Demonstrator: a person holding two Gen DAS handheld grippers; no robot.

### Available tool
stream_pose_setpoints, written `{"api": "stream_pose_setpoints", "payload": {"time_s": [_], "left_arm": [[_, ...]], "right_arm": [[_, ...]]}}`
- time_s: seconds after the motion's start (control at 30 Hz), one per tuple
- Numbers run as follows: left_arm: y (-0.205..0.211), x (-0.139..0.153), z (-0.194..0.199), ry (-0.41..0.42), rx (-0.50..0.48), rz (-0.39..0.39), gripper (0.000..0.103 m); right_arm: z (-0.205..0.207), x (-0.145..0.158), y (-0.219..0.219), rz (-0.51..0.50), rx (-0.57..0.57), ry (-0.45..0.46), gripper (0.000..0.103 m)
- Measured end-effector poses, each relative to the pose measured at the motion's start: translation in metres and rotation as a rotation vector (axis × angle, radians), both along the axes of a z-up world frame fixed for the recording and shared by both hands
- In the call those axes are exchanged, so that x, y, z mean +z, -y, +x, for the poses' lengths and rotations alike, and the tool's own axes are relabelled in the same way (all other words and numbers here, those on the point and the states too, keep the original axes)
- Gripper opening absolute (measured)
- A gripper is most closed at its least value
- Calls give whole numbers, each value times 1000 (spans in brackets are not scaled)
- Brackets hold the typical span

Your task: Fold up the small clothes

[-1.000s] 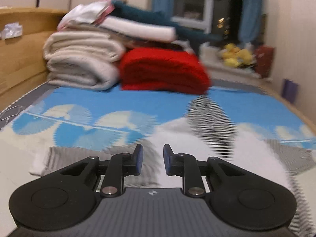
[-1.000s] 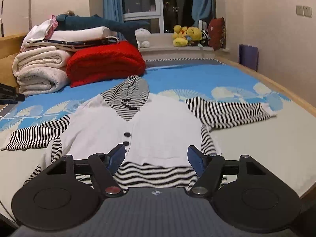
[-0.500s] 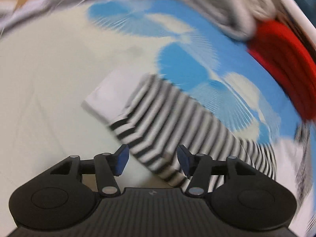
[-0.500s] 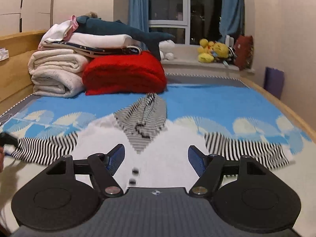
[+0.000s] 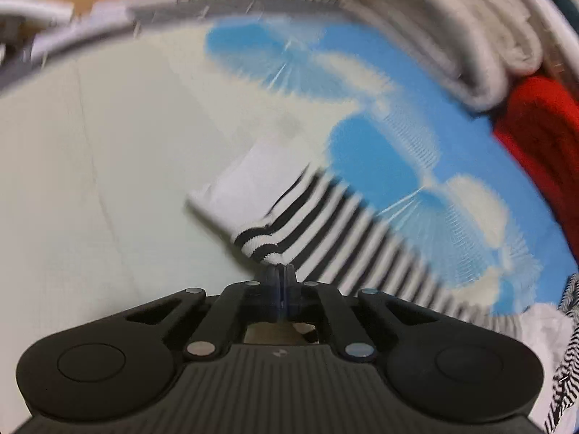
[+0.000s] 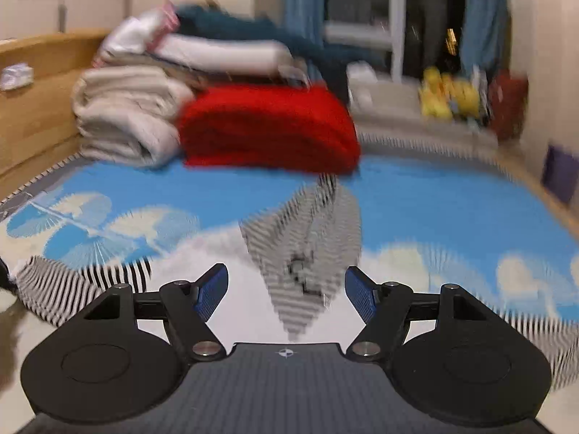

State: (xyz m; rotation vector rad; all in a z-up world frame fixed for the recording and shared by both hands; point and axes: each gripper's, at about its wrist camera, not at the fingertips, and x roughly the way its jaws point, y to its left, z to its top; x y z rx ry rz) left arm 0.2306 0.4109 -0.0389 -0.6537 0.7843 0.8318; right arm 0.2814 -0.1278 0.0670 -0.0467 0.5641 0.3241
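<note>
A home bedroom

A bed with a blue-and-white patterned sheet (image 6: 434,199) and wooden headboard (image 6: 32,108) on the left, folded blankets (image 6: 123,123) stacked far, curtained window (image 6: 362,18), plush toys (image 6: 445,96) beyond.

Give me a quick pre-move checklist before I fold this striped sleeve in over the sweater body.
1. Left gripper shut on the striped sleeve near its white cuff: ok.
2. Pinch depth: only a small bunch of fabric sits between the jaws; cannot tell if it will hold.
3. Right gripper open and holding nothing: ok.
4. Sweater body flat on the bed sheet: cannot tell, view is blurred.
5. Red blanket and the folded pile apart from the sweater: ok.
</note>
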Motion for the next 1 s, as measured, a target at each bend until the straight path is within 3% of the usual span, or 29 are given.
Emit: {"api": "stream_pose_setpoints", "payload": {"time_s": [0.07, 0.17, 0.27, 0.33, 0.4, 0.43, 0.53, 0.63, 0.77, 0.9, 1.0], "left_arm": [[33, 32, 13, 57, -79, 108, 0], [119, 82, 31, 200, -289, 260, 0], [210, 108, 42, 347, -530, 271, 0], [270, 113, 47, 400, -750, 186, 2], [314, 107, 53, 394, -984, -3, 9], [324, 105, 52, 391, -1036, -45, 12], [319, 102, 49, 363, -976, 36, 29], [283, 92, 61, 246, -794, 84, 29], [240, 74, 68, 95, -623, 112, 29], [226, 64, 70, 54, -647, 60, 29], [222, 51, 74, 5, -663, 5, 29]], "right_arm": [[5, -7, 9, 58, -7, -48, 67], [10, -15, 22, 51, -48, -45, 60], [14, -22, 46, 65, -125, -85, 60], [20, -26, 64, 89, -186, -123, 60], [22, -36, 83, 116, -242, -157, 60], [24, -40, 91, 129, -269, -177, 60], [30, -59, 108, 184, -333, -245, 59], [35, -77, 115, 301, -365, -327, 45], [47, -100, 103, 392, -406, -430, 46], [76, -128, 85, 502, -405, -591, 53], [88, -155, 80, 577, -493, -696, 53]]}}
